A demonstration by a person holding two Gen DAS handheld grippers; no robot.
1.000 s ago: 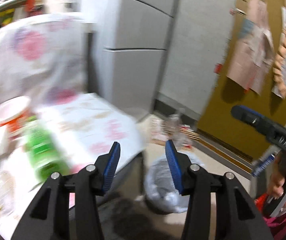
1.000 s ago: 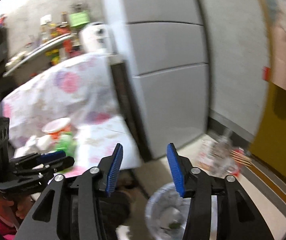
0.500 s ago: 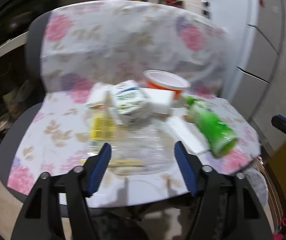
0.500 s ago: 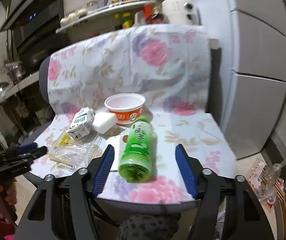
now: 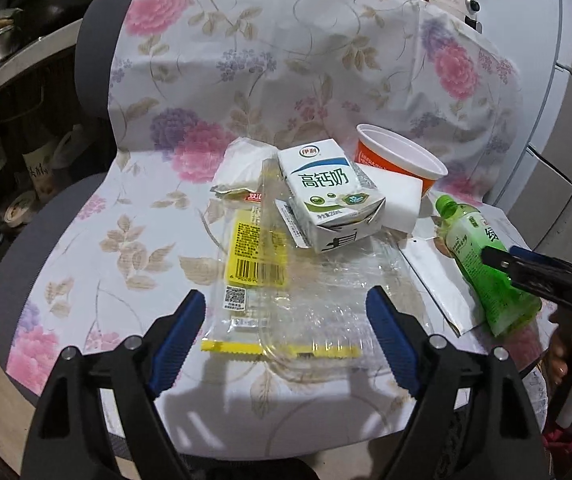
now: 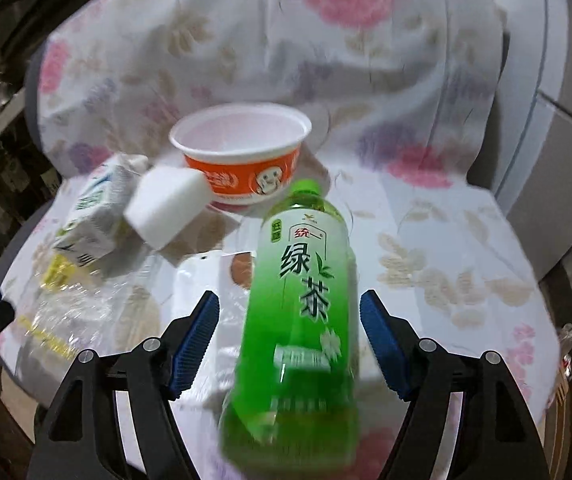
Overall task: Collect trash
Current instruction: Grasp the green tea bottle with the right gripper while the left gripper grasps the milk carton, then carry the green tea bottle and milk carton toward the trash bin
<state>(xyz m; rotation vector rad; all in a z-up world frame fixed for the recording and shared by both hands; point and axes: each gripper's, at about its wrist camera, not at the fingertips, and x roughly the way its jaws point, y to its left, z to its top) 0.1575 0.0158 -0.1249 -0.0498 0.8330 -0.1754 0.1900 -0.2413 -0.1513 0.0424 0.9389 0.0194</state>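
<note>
Both grippers have closed in on the floral-covered chair seat (image 5: 133,216).
Right gripper (image 6: 290,340) wide astride lying green plastic "绿茶" bottle (image 6: 302,300); left gripper (image 5: 286,332) wide over clear wrapper (image 5: 286,280); white "高钙奶" carton (image 5: 330,196), empty orange bowl (image 6: 241,152) far.

The white, green-trimmed milk carton (image 5: 328,196) reads "高钙奶" under a small round logo, probably 伊利. The green plastic tea bottle (image 6: 300,320) carries "绿茶" and a red "统一" mark. The clear yellow-printed wrapper (image 5: 257,268) shows a barcode and QR code.

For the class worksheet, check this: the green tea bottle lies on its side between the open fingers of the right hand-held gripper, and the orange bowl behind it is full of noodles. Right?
Not quite. The right wrist view shows the orange bowl empty, its white inside bare. The green tea bottle does lie between the open fingers of the right hand-held gripper.
</note>
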